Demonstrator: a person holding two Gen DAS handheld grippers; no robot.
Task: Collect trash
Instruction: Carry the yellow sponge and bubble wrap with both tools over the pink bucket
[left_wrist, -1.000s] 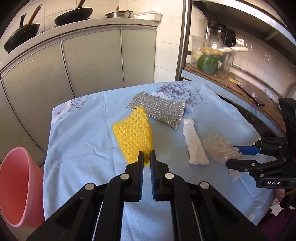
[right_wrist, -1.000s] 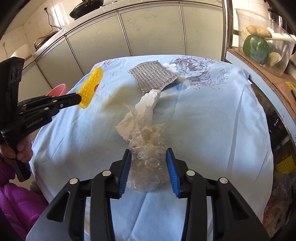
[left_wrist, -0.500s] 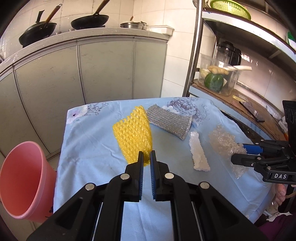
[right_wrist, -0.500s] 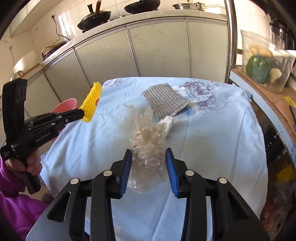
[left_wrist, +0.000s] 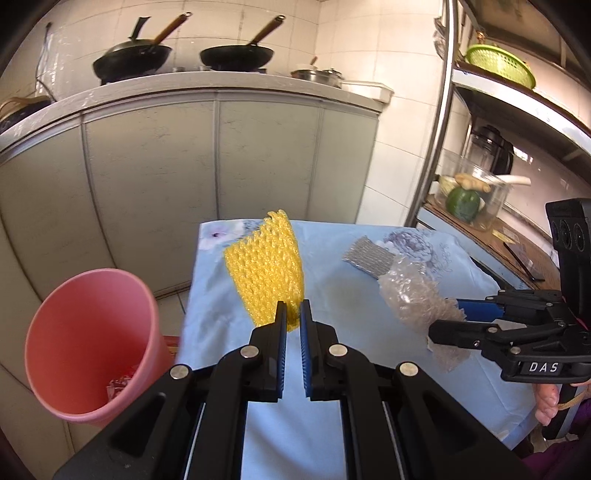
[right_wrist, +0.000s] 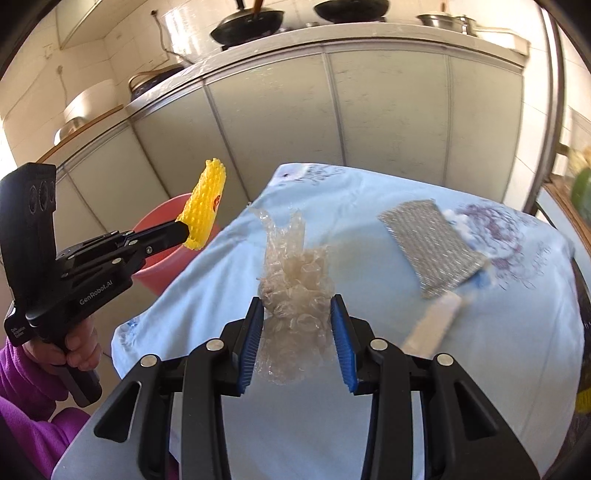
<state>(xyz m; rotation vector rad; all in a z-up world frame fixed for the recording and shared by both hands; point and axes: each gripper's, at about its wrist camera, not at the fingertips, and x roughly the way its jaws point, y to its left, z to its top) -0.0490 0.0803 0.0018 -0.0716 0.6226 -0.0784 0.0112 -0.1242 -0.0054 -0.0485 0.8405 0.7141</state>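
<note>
My left gripper (left_wrist: 291, 321) is shut on a yellow foam net (left_wrist: 267, 267) and holds it in the air over the table's left edge; it also shows in the right wrist view (right_wrist: 205, 206). My right gripper (right_wrist: 297, 328) is shut on a wad of clear bubble wrap (right_wrist: 295, 291), lifted above the blue tablecloth (right_wrist: 369, 417); the wad also shows in the left wrist view (left_wrist: 417, 299). A pink bin (left_wrist: 88, 343) stands on the floor left of the table, with some clear trash at its bottom. A silver mesh pad (right_wrist: 430, 245) and a white foam strip (right_wrist: 432, 323) lie on the cloth.
Grey kitchen cabinets (left_wrist: 166, 177) stand behind the table, with woks (left_wrist: 133, 62) on the counter. A metal shelf rack (left_wrist: 439, 122) at the right holds a clear container of vegetables (left_wrist: 469, 199) and a green basket (left_wrist: 498, 64).
Both grippers have risen and swung left toward the pink bin, carrying the yellow net and the bubble wrap up off the table. The mesh pad and foam strip stayed put.
</note>
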